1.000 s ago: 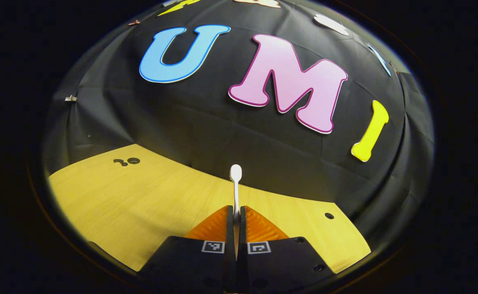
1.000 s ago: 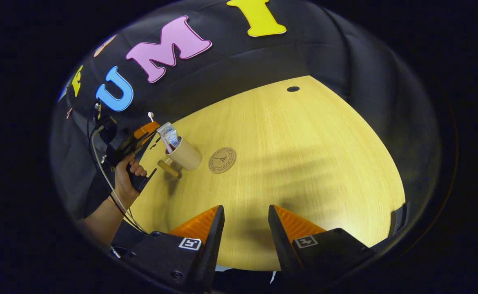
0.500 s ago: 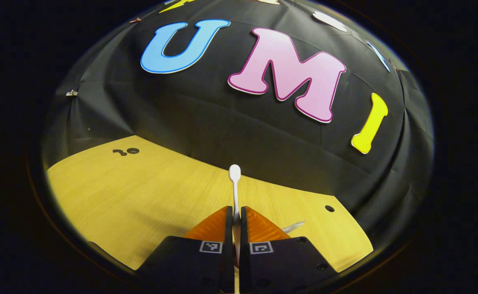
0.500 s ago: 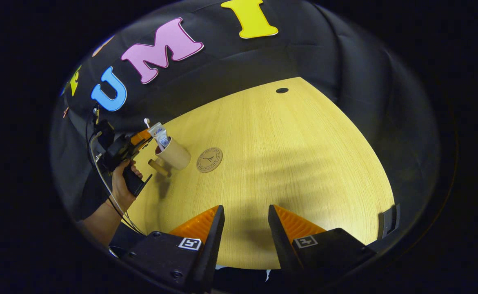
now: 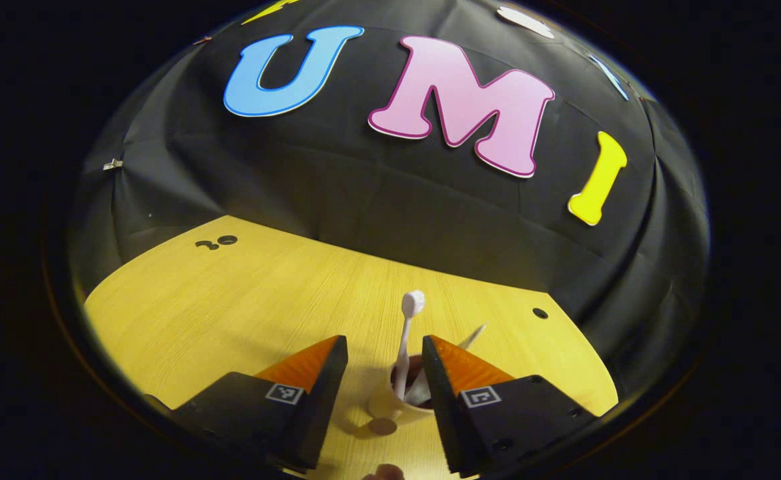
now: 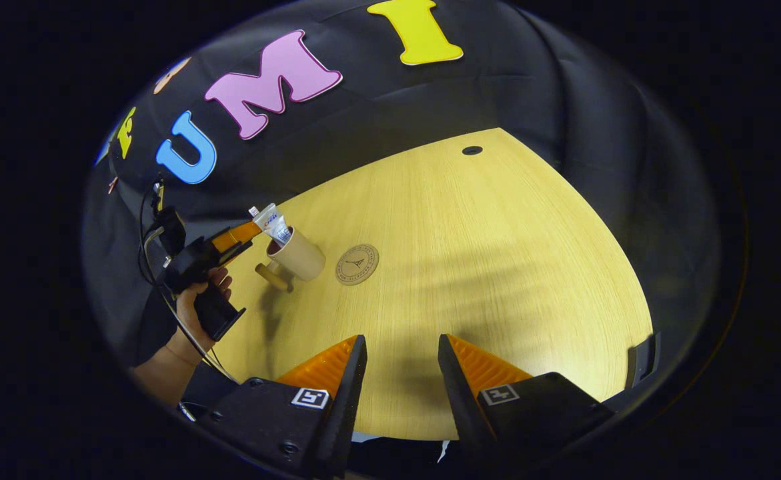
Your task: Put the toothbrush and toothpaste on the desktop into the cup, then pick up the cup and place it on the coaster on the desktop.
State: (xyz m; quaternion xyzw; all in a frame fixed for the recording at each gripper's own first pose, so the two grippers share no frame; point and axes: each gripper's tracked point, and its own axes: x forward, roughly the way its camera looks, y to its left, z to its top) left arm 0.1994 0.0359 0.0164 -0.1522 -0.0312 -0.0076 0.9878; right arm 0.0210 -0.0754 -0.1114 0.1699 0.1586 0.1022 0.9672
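Jaws, left gripper [image 5: 380, 360]: spread wide, nothing gripped; the toothbrush is seen standing free between them, touched by neither side as far as can be told.
Jaws, right gripper [image 6: 397, 373]: also parted wide and empty, held over bare counter [image 6: 497, 267] well away from everything.
Toothbrush [image 5: 405, 347]: parked in the cup, long axis close to upright, head up and tipped a little toward 1 o'clock in the left gripper view, handle end down inside.
Toothpaste [image 6: 274, 222]: also in the cup, sticking out past the rim, slanted toward about 11 o'clock in the right gripper view.
Cup [image 6: 297, 255]: sat on the counter, just beside the coaster but not on it; its handle is pointed out around 8 o'clock.
Coaster [image 6: 357, 264]: lying bare at roughly 3 o'clock from the cup.
Hand [image 6: 200, 300]: the left gripper is seen being held just beside the cup, on the handle side.
Done so far: both items look loaded, so the first half can be called finished.
Left to do: cup hasn't been grabbed yet, and the lift and short hop onto the coaster are still owed.
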